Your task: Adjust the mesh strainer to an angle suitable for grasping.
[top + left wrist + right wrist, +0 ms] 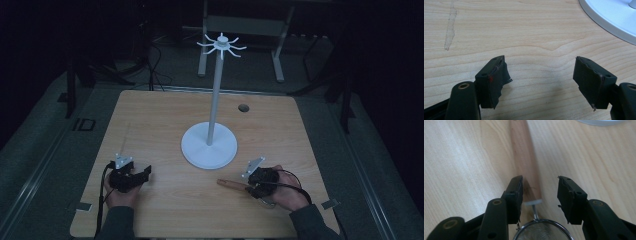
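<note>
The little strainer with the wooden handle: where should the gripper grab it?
Probably the wooden handle near its metal collar, coming from above. The strainer lies flat on the table, its straight handle running between the open right gripper pads; the round mesh bowl looks harder to pinch.

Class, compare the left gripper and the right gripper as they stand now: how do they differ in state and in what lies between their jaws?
The left gripper has its jaws spread wide; the right gripper has them set narrower. Only bare wooden table lies between the left gripper's jaws; the strainer's wooden handle lies between the right gripper's, its left pad against the handle and its right pad apart. Both are black, two-jawed, hand-held and low over the table.
</note>
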